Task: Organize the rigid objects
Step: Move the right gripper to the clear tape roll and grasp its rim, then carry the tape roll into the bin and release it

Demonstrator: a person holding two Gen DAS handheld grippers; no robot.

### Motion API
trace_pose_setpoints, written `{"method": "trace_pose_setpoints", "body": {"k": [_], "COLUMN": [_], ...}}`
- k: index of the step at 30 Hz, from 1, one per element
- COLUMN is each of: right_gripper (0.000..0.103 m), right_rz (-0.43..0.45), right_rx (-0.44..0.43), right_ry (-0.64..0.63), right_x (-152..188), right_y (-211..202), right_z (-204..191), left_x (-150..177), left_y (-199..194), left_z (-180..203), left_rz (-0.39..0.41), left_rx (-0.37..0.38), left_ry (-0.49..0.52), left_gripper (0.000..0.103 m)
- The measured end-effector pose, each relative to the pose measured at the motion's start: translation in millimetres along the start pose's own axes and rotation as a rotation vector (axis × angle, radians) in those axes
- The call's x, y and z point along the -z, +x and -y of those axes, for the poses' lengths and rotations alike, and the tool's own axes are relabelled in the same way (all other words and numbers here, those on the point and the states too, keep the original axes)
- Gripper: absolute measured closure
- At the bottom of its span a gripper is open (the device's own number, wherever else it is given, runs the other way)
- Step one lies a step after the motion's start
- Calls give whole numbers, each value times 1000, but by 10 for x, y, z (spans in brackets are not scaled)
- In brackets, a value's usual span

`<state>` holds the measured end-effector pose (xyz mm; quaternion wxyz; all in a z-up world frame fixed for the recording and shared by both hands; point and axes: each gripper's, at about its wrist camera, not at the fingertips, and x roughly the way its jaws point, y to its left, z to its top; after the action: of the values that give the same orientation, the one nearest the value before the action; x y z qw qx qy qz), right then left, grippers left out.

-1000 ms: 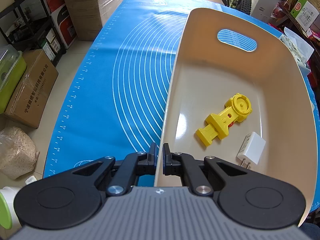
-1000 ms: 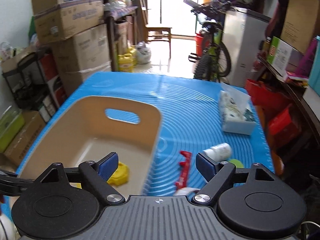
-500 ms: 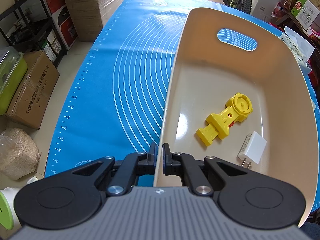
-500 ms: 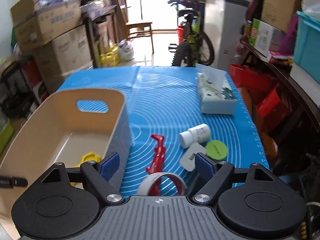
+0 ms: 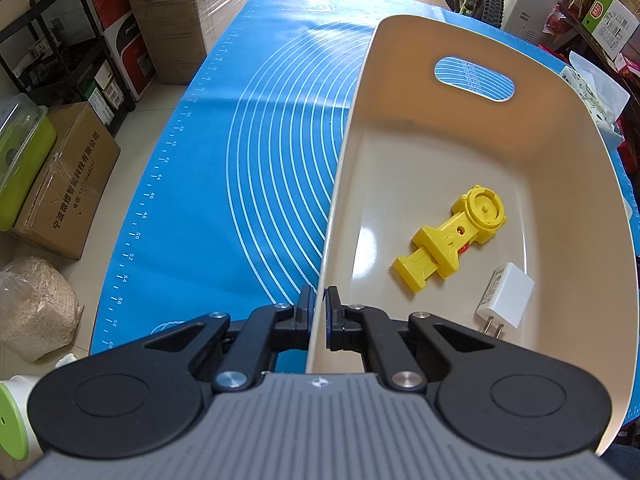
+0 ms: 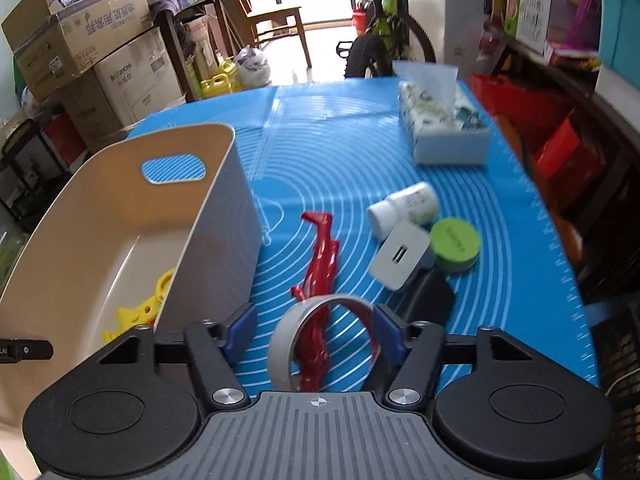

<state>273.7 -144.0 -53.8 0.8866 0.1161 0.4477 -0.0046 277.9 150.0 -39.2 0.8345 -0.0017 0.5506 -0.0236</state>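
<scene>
Cluttered storage surrounds a table covered by a blue mat (image 6: pixel 352 152). At its near edge a grey ring (image 6: pixel 320 332) is stood on the mat, straddled by the right gripper (image 6: pixel 314 332), whose jaws have just been closing; one pad is near the ring's right side, and firm contact cannot be confirmed. A red toy (image 6: pixel 320 264) is threaded beneath the ring. The cream bin (image 5: pixel 460 152), holding a yellow toy (image 5: pixel 452 240) and a white charger (image 5: pixel 506 296), is steadied at its rim by the pinched left gripper (image 5: pixel 318 312). Picking the ring appears underway; the closing must be finished without catching the red toy, then a carry to the bin is called for.
</scene>
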Motion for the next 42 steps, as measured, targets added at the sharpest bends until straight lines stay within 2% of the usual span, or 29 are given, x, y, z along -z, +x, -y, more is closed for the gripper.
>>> {"method": "trace_pose_setpoints", "body": {"k": [3,6,9,21,28,35,42], "right_gripper": [57,72,77,81,81,81,81], "right_rz": [-21,-18,-6,105,198,280,279], "right_rx": [-40,-60,-57,-63,-32,-70,-124], "right_ry": [50,43,20,-32,-131,-211,-287], "right_x": [24,49,51,-76,-184,-312,-328], "right_y": [84,115,82,-282,-525,-747,-682], "right_z": [34,-7,-79,-207,-426,-766,-1159], "left_x": [0,0,0,-3,-2,-2,-4], "left_y": [0,1,1,-5,-4,-3,-6], "left_z": [3,2,6,5,5,6,4], "left_rz": [0,0,0,0,0,0,1], "left_rx": [-1,0,0,1,1,1,1], "left_ry": [1,0,0,0,0,0,1], "left_gripper": [96,96,96,96,96,96,96]}}
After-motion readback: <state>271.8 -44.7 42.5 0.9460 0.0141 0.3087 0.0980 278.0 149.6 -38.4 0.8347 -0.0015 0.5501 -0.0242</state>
